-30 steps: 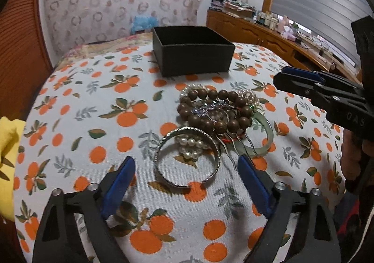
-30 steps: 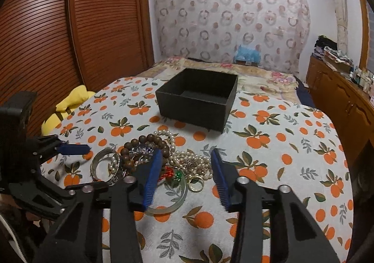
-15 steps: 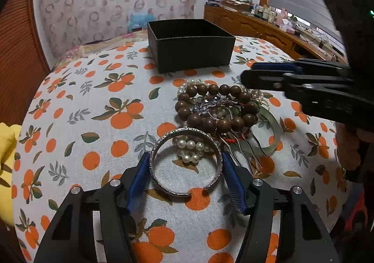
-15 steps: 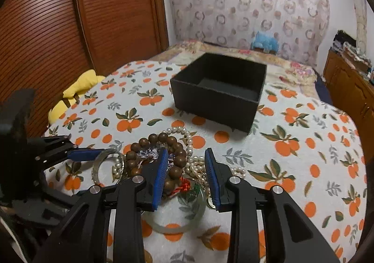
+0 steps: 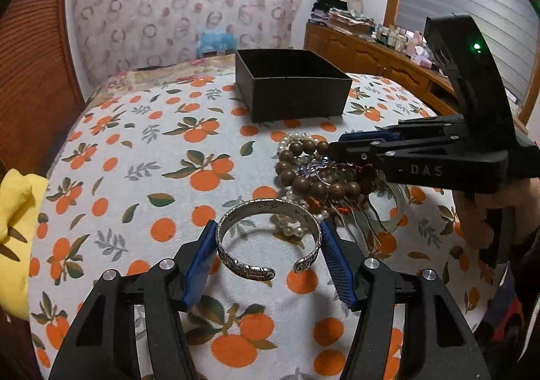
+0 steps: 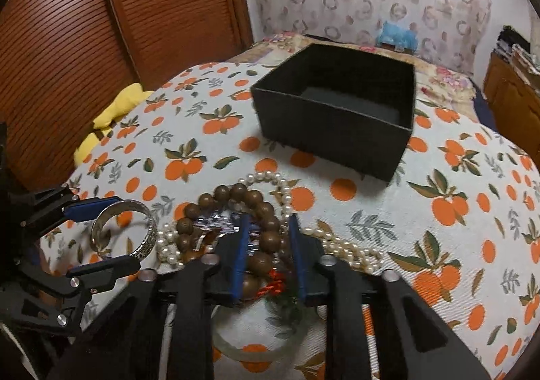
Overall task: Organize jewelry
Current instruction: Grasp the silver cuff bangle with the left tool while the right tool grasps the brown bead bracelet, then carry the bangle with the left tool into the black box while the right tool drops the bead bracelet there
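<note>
My left gripper (image 5: 268, 238) is shut on the silver cuff bangle (image 5: 236, 262), its blue pads touching both sides; the bangle is lifted and tilted off the cloth, as the right wrist view shows (image 6: 140, 246). My right gripper (image 6: 266, 238) has its jaws narrowed around the brown wooden bead bracelet (image 6: 236, 192), with beads between the pads. The bracelet (image 5: 303, 182) lies in a pile with pearl strands (image 6: 341, 245) and a pale green jade bangle (image 6: 236, 351). An open black box (image 6: 337, 130) stands behind the pile; it also shows in the left wrist view (image 5: 297, 100).
The table wears a white cloth with orange-fruit print (image 5: 152, 160). A yellow cloth (image 5: 15, 204) lies at the left edge. A brown slatted door (image 6: 101, 25) stands to the left, a wooden dresser (image 5: 388, 56) at the back right.
My left gripper closed on the silver bangle and raised it. My right gripper moved down over the pile and narrowed around the wooden bead bracelet.
</note>
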{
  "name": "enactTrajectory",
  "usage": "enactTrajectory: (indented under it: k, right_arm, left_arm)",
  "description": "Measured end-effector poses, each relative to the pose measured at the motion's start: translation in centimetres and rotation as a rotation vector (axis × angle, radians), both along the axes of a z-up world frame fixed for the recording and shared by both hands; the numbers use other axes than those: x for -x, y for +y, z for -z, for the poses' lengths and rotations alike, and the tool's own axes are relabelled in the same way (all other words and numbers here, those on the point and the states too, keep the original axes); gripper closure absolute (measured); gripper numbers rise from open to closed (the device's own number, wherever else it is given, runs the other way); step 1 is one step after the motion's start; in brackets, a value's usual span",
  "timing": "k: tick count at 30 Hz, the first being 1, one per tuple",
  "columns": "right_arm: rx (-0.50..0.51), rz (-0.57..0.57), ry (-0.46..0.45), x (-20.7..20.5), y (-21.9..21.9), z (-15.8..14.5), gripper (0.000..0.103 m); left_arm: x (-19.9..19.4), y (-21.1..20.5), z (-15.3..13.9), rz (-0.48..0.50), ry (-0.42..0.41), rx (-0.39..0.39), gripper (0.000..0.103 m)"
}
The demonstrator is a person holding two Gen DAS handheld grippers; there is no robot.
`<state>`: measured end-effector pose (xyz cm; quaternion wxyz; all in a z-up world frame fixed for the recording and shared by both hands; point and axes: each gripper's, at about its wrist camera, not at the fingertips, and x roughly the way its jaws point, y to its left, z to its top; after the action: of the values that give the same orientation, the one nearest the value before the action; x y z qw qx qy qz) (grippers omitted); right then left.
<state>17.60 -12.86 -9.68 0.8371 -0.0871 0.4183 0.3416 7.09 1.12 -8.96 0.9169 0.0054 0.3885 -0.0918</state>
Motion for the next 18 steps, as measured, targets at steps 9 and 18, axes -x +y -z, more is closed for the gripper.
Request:
enactTrajectory:
  k: [9, 18]
  right_arm:
    - [-0.050, -0.042, -0.091, 1.5, -0.1, -3.3, 0.088]
    - [-0.101, -0.079, -0.166, 1.7, -0.6, -7.3, 0.088]
  left_arm:
    - [-0.1, 0.4, -0.4, -0.004, -0.017, 0.014, 0.045]
    - [-1.0, 0.5, -2.3, 0.010, -0.057, 0.037, 0.045]
